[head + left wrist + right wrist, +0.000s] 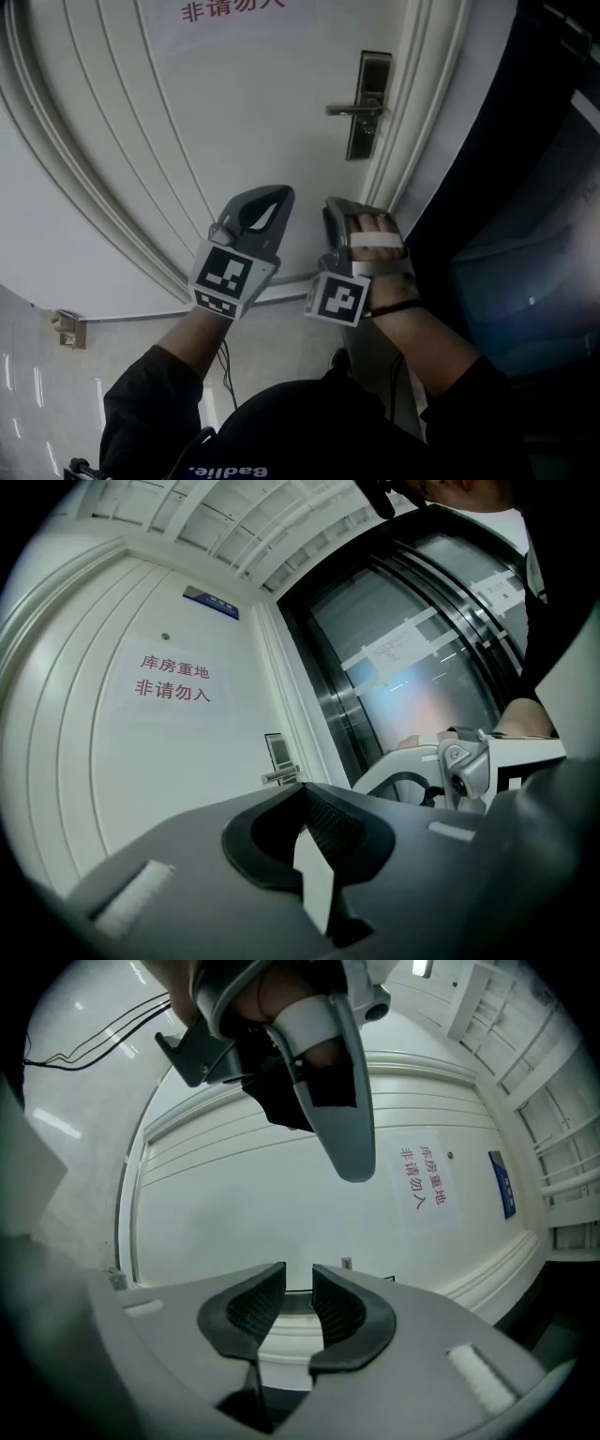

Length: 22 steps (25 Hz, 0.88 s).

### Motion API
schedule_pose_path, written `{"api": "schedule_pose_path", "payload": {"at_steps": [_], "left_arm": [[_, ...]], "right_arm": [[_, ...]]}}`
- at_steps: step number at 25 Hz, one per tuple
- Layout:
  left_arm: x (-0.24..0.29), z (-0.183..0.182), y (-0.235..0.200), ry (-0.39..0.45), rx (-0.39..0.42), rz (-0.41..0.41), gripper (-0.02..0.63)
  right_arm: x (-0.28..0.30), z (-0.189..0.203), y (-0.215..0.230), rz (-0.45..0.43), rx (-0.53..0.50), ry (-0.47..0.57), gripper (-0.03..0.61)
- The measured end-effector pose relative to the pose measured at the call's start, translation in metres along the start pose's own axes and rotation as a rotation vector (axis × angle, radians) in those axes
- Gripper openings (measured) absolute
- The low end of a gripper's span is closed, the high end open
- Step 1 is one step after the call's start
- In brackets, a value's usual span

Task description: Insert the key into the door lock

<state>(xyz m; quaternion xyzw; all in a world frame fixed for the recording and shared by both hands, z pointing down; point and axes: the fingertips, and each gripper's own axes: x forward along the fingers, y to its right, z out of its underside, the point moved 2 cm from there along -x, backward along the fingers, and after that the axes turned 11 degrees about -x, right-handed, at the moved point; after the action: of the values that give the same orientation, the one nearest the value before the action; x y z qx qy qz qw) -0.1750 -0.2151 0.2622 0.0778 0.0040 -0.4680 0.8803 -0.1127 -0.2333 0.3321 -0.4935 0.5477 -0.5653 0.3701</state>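
White door (pixel 234 103), lock (pixel 374 75) | left gripper (pixel 302 794) closed | right gripper (pixel 298 1288) parted, seemingly empty

dim, flat light on the white door (pixel 234 112), heavy fisheye bending and dark corners in both gripper views.

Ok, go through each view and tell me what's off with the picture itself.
Head view: dim, mouldings on the door bow outward. Left gripper view: dark rounded corners, coloured glare on the glass door. Right gripper view: same dark corners, the sign lies sideways.
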Motion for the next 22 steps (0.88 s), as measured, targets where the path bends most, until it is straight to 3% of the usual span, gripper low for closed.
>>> {"api": "schedule_pose_path", "payload": {"at_steps": [12, 17, 22], "left_arm": [[-0.067, 0.003, 0.028, 0.006, -0.023, 0.004, 0.02], [-0.073, 0.0, 0.051, -0.008, -0.01, -0.028, 0.02], [-0.071, -0.003, 0.091, -0.025, -0.025, -0.083, 0.02]], "right_arm": [[-0.074, -0.041, -0.017, -0.01, -0.024, 0.015, 0.092], [-0.093, -0.03, -0.023, -0.017, -0.002, 0.057, 0.091], [-0.12, 0.004, -0.034, -0.031, 0.015, 0.099, 0.085]]}}
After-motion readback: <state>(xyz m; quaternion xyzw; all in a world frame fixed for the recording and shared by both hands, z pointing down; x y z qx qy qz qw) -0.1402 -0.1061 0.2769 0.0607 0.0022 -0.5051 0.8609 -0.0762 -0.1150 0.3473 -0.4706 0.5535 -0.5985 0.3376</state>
